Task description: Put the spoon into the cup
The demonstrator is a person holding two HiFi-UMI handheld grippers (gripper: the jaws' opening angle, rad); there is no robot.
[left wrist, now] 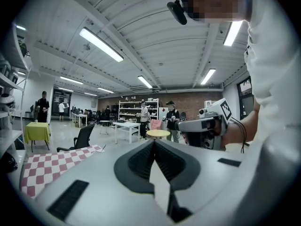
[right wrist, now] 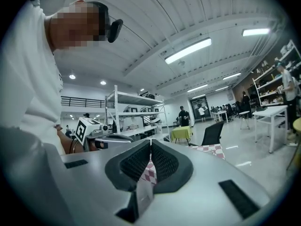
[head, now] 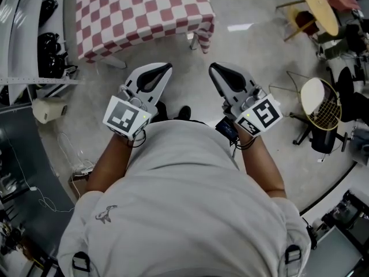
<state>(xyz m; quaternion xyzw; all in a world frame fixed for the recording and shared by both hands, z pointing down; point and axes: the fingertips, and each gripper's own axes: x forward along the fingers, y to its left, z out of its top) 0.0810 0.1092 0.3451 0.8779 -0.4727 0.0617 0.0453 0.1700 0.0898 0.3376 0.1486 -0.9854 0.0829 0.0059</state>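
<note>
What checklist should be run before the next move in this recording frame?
1. The left claw is empty: ok, jaws together on nothing.
2. The right claw is empty: ok, jaws together on nothing.
3. Sight of the spoon: not ok, none in any view.
4. Sight of the cup: cannot tell; something sits at the far edge of the checkered table, cut off by the frame.
5. Claws over the table: not ok, both are by the person's shirt, with floor between.
</note>
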